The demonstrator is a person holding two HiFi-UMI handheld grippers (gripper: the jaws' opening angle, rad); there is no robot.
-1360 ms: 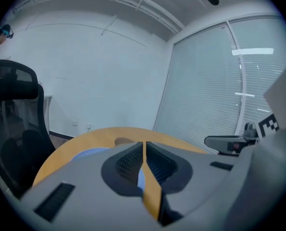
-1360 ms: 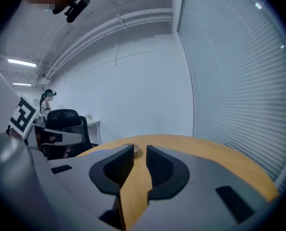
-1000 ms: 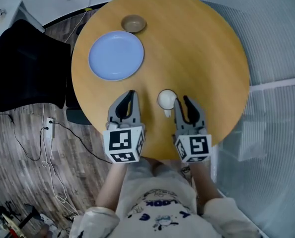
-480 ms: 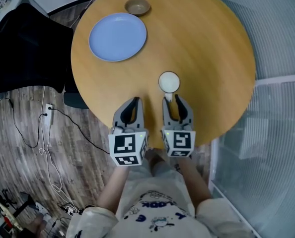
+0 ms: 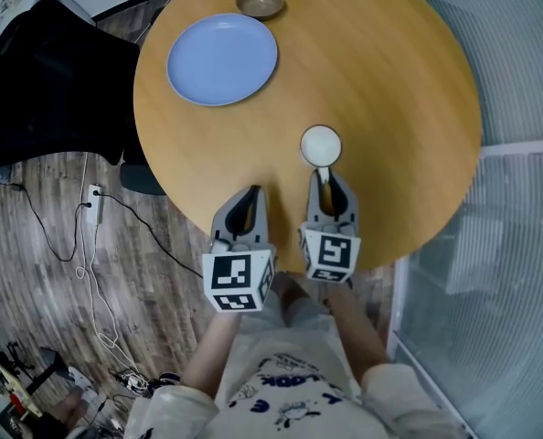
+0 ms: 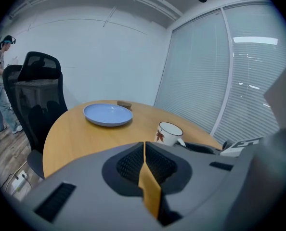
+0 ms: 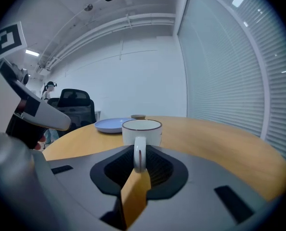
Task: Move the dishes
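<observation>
- Right gripper (image 5: 324, 179) has its jaws partly closed around the handle of the white mug (image 5: 320, 144). In the right gripper view the handle stands upright between the pads, which seem to press its sides, though the contact is hard to confirm.
- Left gripper (image 5: 247, 196) is closed on nothing and hovers near the table's (image 5: 390, 80) near edge, just beside the right one.
- The mug stands upright on the round table, well apart from the blue plate (image 5: 221, 59) and the small brown bowl (image 5: 260, 2) on the far side.
- The step in hand looks like securing the mug, the first dish to move. The next move calls for a firm pinch, then a level lift so the mug does not swing on its handle.
- A second ago the right gripper stood just right of the handle with nothing between its jaws. Half a second ago it was lined up behind the handle, jaws wide. They have just been closing, with the handle between them.
- The left gripper has drawn back toward the person.
</observation>
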